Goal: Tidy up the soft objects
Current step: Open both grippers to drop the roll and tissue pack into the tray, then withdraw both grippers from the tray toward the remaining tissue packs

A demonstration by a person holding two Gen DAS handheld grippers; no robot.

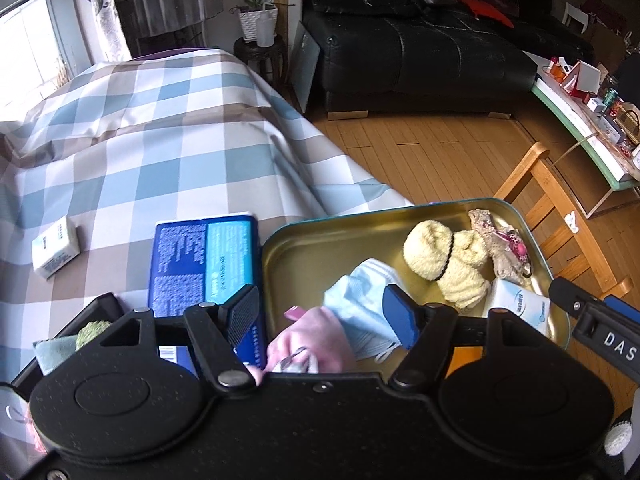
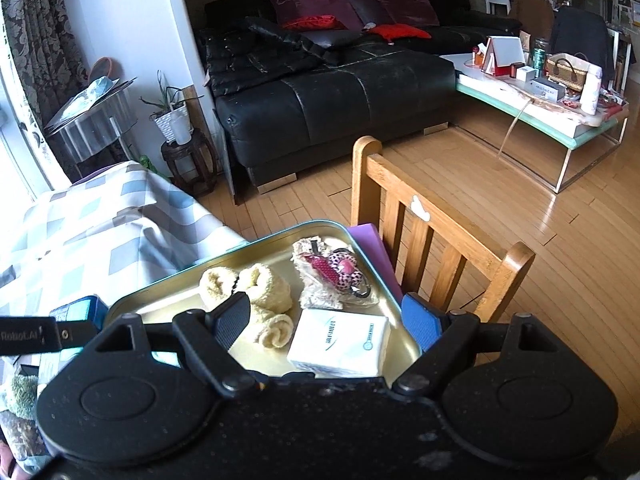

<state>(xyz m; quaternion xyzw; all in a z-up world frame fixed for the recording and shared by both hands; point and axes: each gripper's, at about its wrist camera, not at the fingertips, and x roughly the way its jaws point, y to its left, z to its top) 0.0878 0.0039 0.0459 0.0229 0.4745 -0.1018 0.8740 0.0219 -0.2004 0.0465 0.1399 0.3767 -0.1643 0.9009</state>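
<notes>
A gold tin tray (image 1: 296, 252) (image 2: 176, 292) sits at the table's right edge. In it lie fluffy yellow socks (image 1: 444, 264) (image 2: 264, 284), a lace piece with a pink spotted trinket (image 1: 500, 248) (image 2: 332, 272) and a white tissue packet (image 1: 520, 308) (image 2: 340, 344). My left gripper (image 1: 322, 314) hangs open over the tray's near left corner. A pink cloth (image 1: 308, 340) and a pale blue face mask (image 1: 356, 304) lie between its fingers, the mask against the blue right finger (image 1: 400, 316). My right gripper (image 2: 326, 325) stands open above the tissue packet, without touching it.
On the checked tablecloth (image 1: 160, 140) lie a blue packet (image 1: 204, 260) and a small white box (image 1: 56, 248). A green fuzzy item (image 1: 92, 332) sits in a dark tray at lower left. A wooden chair (image 2: 424, 232) stands behind the tin. Black sofa (image 2: 340, 92) and a cluttered low table (image 2: 560, 100) lie beyond.
</notes>
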